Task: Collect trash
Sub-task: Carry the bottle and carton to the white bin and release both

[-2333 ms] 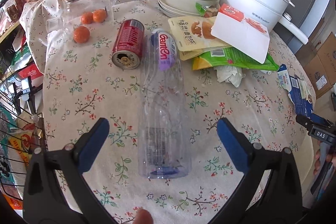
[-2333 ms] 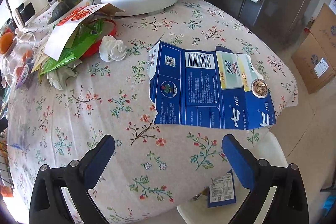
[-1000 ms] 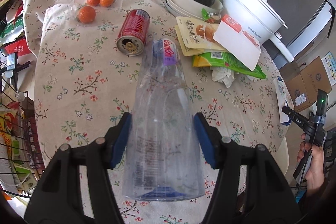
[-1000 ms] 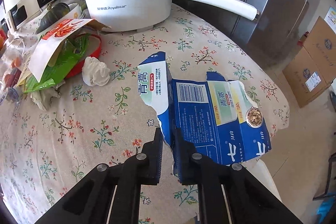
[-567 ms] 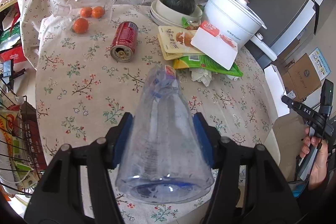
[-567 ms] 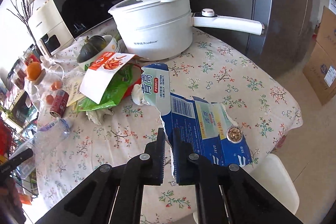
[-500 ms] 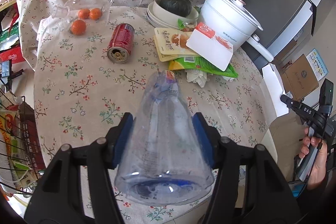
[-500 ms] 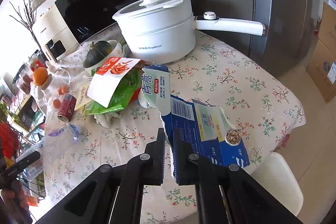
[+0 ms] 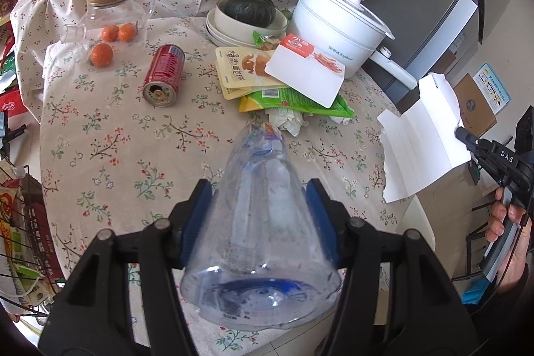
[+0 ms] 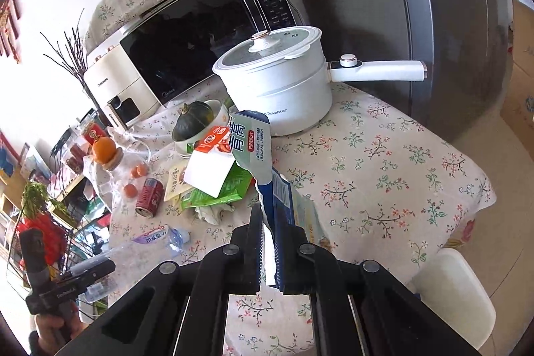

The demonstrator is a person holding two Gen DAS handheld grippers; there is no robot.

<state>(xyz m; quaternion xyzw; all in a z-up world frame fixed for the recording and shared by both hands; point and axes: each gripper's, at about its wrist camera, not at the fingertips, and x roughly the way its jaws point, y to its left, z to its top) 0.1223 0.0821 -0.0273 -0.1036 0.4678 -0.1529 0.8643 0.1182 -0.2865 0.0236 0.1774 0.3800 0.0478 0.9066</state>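
My left gripper (image 9: 260, 209) is shut on a clear plastic bottle (image 9: 260, 222) and holds it above the table, cap pointing away. The bottle also shows in the right wrist view (image 10: 147, 247). My right gripper (image 10: 268, 236) is shut on a flattened blue carton (image 10: 260, 162), lifted off the table; its white inner side shows in the left wrist view (image 9: 424, 139). A red can (image 9: 163, 74) lies on its side on the flowered tablecloth (image 9: 110, 135). Snack wrappers (image 9: 287, 79) and crumpled tissue (image 9: 287, 119) lie in a pile.
A white pot (image 9: 337, 22) with a long handle, a bowl with a green squash (image 9: 248, 10), a glass jar (image 9: 113, 19) topped by an orange, and small oranges (image 9: 100, 54) stand at the back. A microwave (image 10: 207, 35) is behind. A white stool (image 10: 450, 289) stands by the table.
Both grippers closed on their items and lifted them: the left raised the bottle off the table, the right raised the carton. Both cameras pulled back and up from the table.
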